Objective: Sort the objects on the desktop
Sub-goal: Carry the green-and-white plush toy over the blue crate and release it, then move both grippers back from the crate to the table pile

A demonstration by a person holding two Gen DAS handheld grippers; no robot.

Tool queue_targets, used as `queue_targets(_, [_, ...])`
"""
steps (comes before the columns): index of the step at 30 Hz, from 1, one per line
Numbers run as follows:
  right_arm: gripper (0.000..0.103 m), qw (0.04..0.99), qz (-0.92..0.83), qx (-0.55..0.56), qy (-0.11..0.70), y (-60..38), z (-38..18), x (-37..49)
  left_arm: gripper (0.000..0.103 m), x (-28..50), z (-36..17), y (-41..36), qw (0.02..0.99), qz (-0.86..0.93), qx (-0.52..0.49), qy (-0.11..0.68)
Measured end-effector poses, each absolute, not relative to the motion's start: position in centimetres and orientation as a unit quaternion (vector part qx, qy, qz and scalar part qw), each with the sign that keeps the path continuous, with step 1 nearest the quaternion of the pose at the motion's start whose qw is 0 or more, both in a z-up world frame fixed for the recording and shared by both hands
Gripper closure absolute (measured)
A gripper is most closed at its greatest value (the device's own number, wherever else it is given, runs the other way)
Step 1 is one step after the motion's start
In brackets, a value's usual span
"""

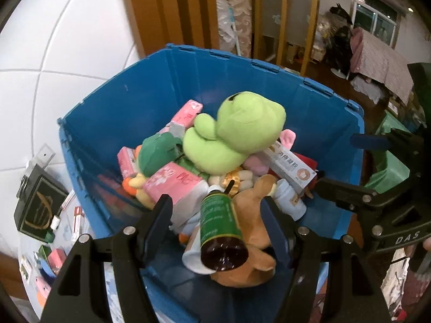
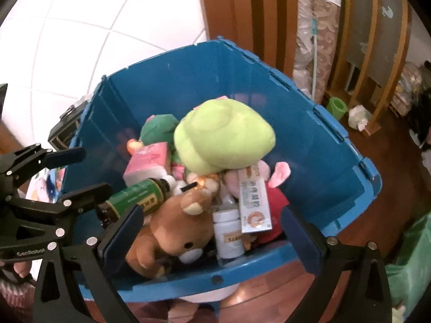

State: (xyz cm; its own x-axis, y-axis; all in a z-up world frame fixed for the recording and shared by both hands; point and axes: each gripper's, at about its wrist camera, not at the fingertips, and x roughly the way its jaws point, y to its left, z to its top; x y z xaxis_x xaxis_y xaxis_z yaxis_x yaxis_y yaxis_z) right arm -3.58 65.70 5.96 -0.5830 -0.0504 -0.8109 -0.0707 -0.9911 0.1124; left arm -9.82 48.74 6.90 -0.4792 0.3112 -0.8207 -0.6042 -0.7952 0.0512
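Black-framed, blue-padded left tongs (image 1: 215,202) stood part open above the near end of the blue crate (image 1: 188,80). Nothing was gripped. A brown glass bottle (image 1: 221,220) with a green label showed between the fingers, but both pads stood clear of it. It lay inside the crate, resting on a brown bear plush (image 1: 250,255). The right tongs (image 2: 210,212) were spread wide and empty over the same near end of the crate. Deeper in the crate lay a white pill bottle (image 1: 289,199), a toothpaste box (image 1: 291,167), pink tissue packs (image 1: 172,183) and a green plush (image 1: 237,132). The step in hand appeared to be the end of a deposit, both tongs being free. To the left of the crate, small items remained on the desk (image 1: 66,238). The next move probably called for turning there and closing on one of them.
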Motion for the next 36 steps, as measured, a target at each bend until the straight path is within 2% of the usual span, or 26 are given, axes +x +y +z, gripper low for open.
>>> queue_targets(18, [0.0, -0.028, 0.895, -0.439, 0.073, 63.7, 5.1, -2.9, 0.036, -6.8, 6.9, 43.3, 0.218, 0.887, -0.389, 0.122])
queue_targets(24, [0.0, -0.075, 0.913, -0.396, 0.067, 59.3, 6.5, -2.3, 0.036, -5.4, 6.5, 36.5, 0.134, 0.924, -0.35, 0.08])
queue_targets(28, [0.0, -0.105, 0.923, -0.367, 0.054, 54.7, 7.3, -2.2, 0.025, -4.6, 5.8, 30.6, 0.083, 0.937, -0.337, 0.037])
queue_targets(36, [0.0, -0.195, 0.924, -0.329, 0.013, 42.2, 8.0, -2.7, 0.025, -3.4, 1.8, 16.5, -0.018, 0.938, -0.346, 0.001])
